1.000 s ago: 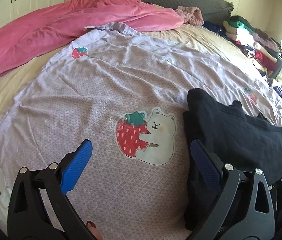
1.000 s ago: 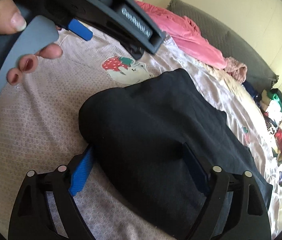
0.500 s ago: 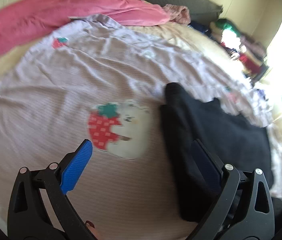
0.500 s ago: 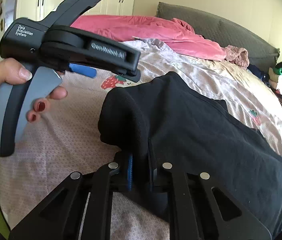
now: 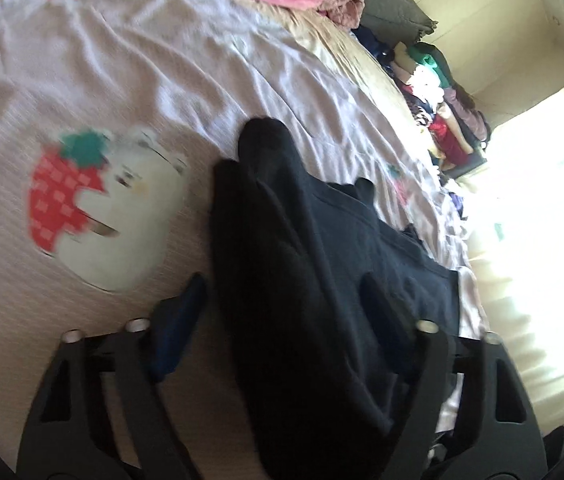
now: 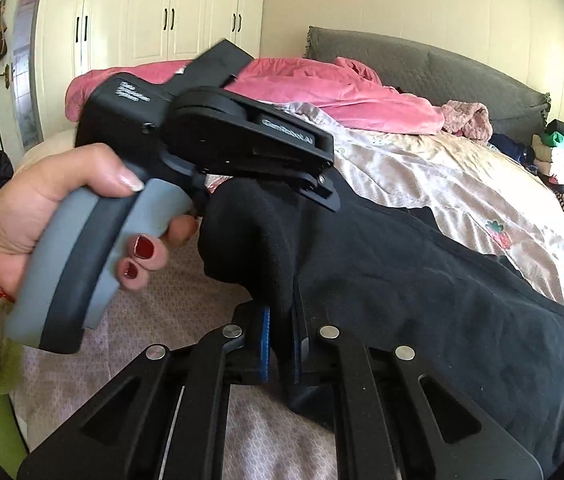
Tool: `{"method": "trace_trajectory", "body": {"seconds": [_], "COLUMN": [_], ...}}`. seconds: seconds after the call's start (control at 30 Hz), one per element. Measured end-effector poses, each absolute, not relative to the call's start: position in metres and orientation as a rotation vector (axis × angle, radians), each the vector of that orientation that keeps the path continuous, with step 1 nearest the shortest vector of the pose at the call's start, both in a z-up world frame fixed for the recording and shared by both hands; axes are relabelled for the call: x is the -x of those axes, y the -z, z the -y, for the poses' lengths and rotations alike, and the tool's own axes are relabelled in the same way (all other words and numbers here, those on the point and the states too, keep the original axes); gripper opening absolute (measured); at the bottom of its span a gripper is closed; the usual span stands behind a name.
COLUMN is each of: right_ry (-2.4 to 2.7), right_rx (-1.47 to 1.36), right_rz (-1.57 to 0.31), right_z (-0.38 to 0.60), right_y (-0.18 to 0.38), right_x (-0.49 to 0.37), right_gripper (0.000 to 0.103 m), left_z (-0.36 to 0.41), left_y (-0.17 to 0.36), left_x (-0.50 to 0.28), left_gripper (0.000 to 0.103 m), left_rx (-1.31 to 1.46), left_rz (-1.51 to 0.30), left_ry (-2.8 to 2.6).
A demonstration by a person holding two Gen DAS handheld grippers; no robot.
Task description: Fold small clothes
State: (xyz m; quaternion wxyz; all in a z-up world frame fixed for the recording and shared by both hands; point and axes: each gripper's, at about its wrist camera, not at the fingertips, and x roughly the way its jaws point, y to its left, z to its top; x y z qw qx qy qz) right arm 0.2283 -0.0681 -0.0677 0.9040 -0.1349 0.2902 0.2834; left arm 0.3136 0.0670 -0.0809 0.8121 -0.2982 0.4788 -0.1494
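Observation:
A black garment (image 5: 302,264) lies folded on the lilac bedspread (image 5: 129,60) with a strawberry and bear print. My left gripper (image 5: 282,312) is open, its blue-padded jaws on either side of the garment's near folded edge. In the right wrist view my right gripper (image 6: 279,344) is shut on a raised fold of the black garment (image 6: 422,280), lifting it off the bed. The left gripper's body (image 6: 209,136) and the hand holding it are just above the garment's left end.
A pink duvet (image 6: 322,88) lies at the head of the bed by the grey headboard (image 6: 442,68). A pile of mixed clothes (image 6: 562,168) sits at the far right edge. White wardrobes (image 6: 153,20) stand behind.
My right gripper has shut on the garment's edge and lifted it. My left gripper has moved right so that its open jaws now straddle the garment.

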Motion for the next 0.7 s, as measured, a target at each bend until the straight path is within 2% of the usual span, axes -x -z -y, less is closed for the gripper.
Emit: {"method": "trace_trajectory", "body": {"seconds": [0.03, 0.1, 0.2, 0.47, 0.7], "right_ry": [-0.585, -0.58, -0.565, -0.486, -0.399], "right_rx": [0.272, 0.262, 0.23, 0.068, 0.0], "right_rz": [-0.599, -0.591, -0.568, -0.444, -0.417], "right_z": [0.07, 0.074, 0.085, 0.15, 0.214], "right_y": [0.067, 0.065, 0.059, 0.027, 0.014], "right_x": [-0.227, -0.226, -0.225, -0.201, -0.179], "right_gripper": [0.007, 0.007, 0.007, 0.007, 0.007], "left_z": [-0.064, -0.054, -0.043, 0.024, 0.099], "left_y": [0.081, 0.074, 0.06, -0.014, -0.033], "left_x": [-0.315, -0.315, -0.314, -0.303, -0.294], "left_gripper": [0.042, 0.024, 0.017, 0.015, 0.015], "left_rx": [0.636, 0.593, 0.575, 0.487, 0.398], "left_rz": [-1.026, -1.021, -0.999, -0.893, -0.885], "left_ry": [0.317, 0.298, 0.292, 0.361, 0.419]}}
